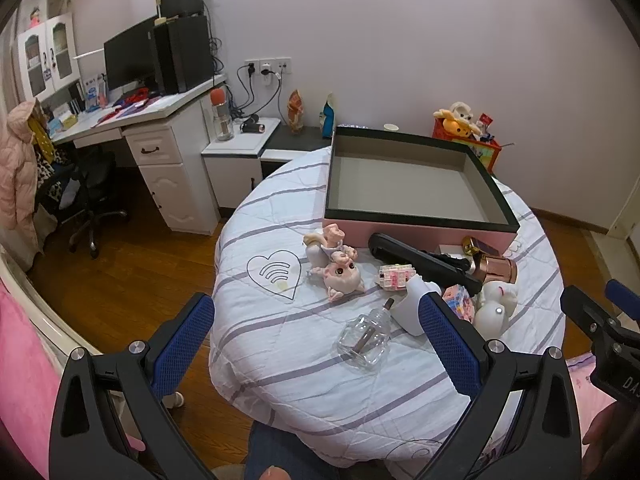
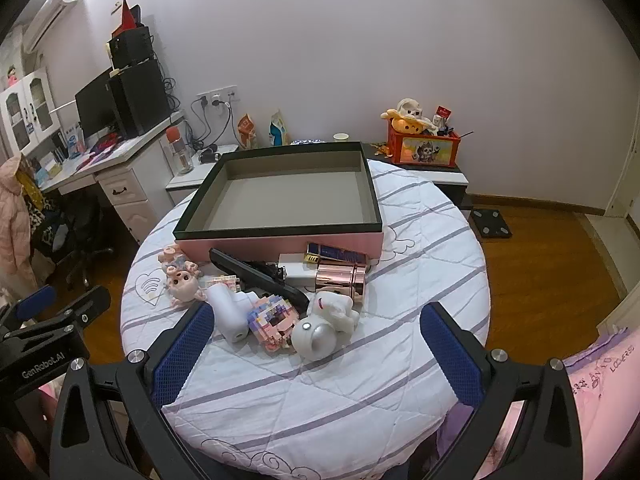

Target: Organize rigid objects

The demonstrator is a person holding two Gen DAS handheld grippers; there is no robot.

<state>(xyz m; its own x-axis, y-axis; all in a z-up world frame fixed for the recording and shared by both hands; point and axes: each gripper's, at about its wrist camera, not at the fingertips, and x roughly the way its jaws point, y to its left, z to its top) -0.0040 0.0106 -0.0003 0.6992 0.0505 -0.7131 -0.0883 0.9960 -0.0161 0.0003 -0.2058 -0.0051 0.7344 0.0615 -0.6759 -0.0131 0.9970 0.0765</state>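
An empty pink box with a dark rim (image 1: pixel 416 216) (image 2: pixel 280 242) stands at the back of the round table. In front of it lie a pink cat figurine (image 1: pixel 340 276) (image 2: pixel 182 278), a clear glass bottle (image 1: pixel 366 336), a black bar-shaped device (image 1: pixel 416 258) (image 2: pixel 256 276), a rose-gold cylinder (image 1: pixel 498 270) (image 2: pixel 342 280), a white cylinder (image 2: pixel 228 312), a pastel block toy (image 2: pixel 272 320) and a white figurine (image 2: pixel 324 326). My left gripper (image 1: pixel 316 328) is open above the table's near left. My right gripper (image 2: pixel 316 338) is open, just short of the pile.
The table wears a white quilted cloth with purple stripes (image 2: pixel 360 380). A white desk with monitor (image 1: pixel 132 60) and an office chair (image 1: pixel 88 200) stand left. A red toy crate (image 2: pixel 424 146) sits on a low cabinet behind. Wooden floor (image 2: pixel 560 248) lies right.
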